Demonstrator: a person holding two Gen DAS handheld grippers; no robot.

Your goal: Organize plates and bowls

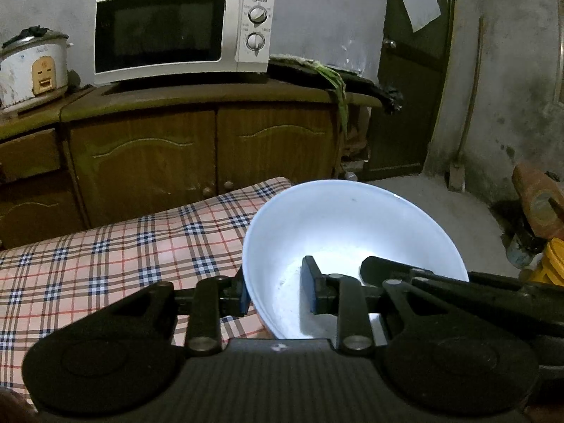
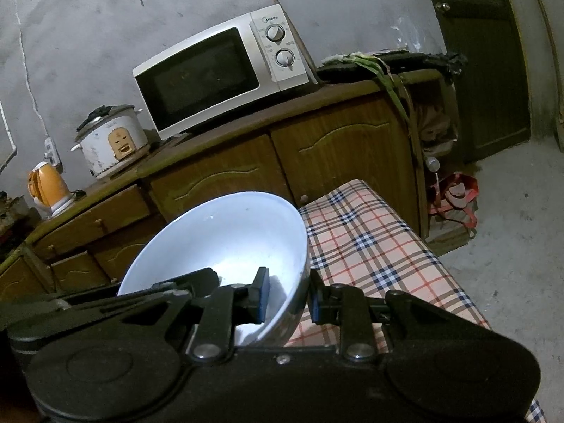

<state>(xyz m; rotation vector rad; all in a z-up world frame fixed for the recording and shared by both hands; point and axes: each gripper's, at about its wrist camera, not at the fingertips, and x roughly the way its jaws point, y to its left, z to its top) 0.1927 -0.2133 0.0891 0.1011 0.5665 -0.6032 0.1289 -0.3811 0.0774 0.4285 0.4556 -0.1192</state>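
Bowl [image 1: 338, 232] clamped by both grippers above the checked tablecloth [image 1: 105, 246]

Left wrist view: left gripper [image 1: 275, 292] pinches the bowl's left wall, one finger inside, one outside; right wrist view: right gripper [image 2: 287, 296] clamps its right wall likewise; microwave [image 2: 218, 70] behind.

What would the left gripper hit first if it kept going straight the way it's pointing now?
Shut on the white bowl's rim, the left gripper would push the bowl ahead; beyond it, probably the wooden cabinet, though depth is unclear.
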